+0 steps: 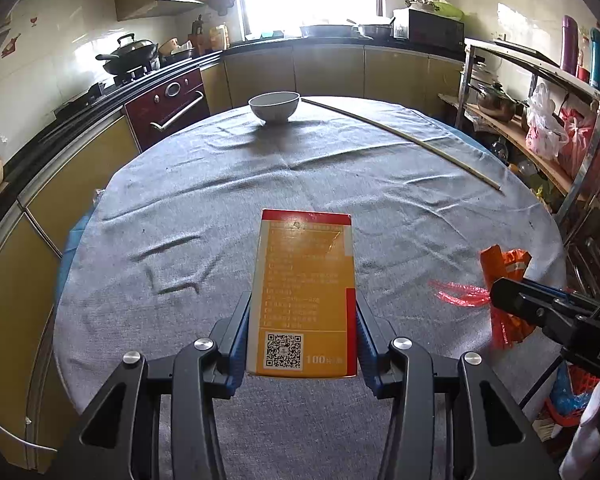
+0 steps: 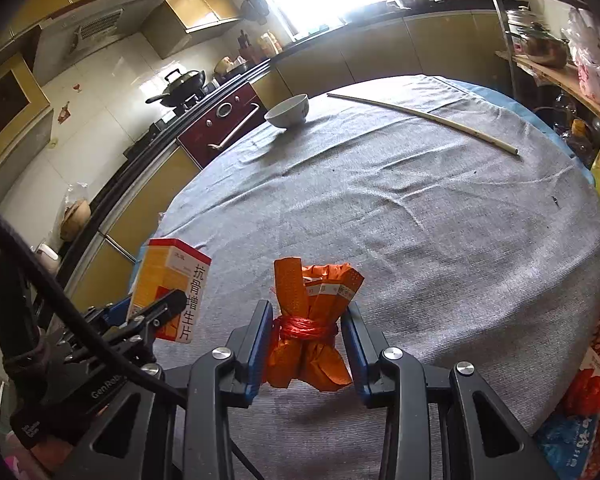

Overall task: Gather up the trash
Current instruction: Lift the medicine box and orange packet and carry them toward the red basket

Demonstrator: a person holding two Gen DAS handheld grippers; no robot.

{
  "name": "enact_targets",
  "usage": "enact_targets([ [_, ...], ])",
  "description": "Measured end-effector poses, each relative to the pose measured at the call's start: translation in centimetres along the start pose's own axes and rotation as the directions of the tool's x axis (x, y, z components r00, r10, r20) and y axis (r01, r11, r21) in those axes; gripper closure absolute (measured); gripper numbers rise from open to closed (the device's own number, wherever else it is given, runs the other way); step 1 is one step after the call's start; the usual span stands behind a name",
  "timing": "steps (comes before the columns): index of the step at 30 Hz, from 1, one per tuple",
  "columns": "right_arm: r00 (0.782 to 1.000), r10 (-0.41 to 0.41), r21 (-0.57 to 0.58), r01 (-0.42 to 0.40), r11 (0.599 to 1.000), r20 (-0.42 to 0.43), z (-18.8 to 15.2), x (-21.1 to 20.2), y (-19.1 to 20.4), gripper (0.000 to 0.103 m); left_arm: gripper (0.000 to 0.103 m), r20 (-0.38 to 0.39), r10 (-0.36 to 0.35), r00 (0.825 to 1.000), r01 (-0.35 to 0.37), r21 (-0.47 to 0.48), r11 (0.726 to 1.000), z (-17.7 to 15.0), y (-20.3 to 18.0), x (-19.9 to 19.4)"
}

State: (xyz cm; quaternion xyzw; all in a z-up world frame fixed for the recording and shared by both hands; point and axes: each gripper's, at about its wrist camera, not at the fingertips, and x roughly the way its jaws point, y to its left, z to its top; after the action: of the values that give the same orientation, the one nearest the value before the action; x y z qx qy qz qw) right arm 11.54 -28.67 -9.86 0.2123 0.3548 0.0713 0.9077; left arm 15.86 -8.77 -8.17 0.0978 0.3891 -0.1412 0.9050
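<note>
My left gripper (image 1: 304, 320) is shut on an orange and red medicine box (image 1: 305, 292), held above the grey cloth of the round table (image 1: 260, 184). The box also shows in the right wrist view (image 2: 168, 286) at the left. My right gripper (image 2: 306, 338) is shut on an orange paper bundle (image 2: 312, 320) tied with red string, held just above the cloth. The bundle also shows in the left wrist view (image 1: 504, 276) at the right, with the right gripper's fingers (image 1: 520, 300) on it.
A white bowl (image 1: 274, 105) stands at the table's far edge. A long thin stick (image 1: 404, 138) lies across the far right of the cloth. Kitchen counters and a stove run along the left. A metal shelf (image 1: 540, 120) with bags stands on the right.
</note>
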Motion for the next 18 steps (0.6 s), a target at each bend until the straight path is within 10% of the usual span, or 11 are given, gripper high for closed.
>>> enact_targets([
  [18, 1.000, 0.015, 0.029, -0.016, 0.999, 0.007, -0.4, -0.5, -1.1, 0.065, 0.055, -0.005, 0.005, 1.000, -0.005, 0.041, 0.999, -0.3, -1.4, 0.0],
])
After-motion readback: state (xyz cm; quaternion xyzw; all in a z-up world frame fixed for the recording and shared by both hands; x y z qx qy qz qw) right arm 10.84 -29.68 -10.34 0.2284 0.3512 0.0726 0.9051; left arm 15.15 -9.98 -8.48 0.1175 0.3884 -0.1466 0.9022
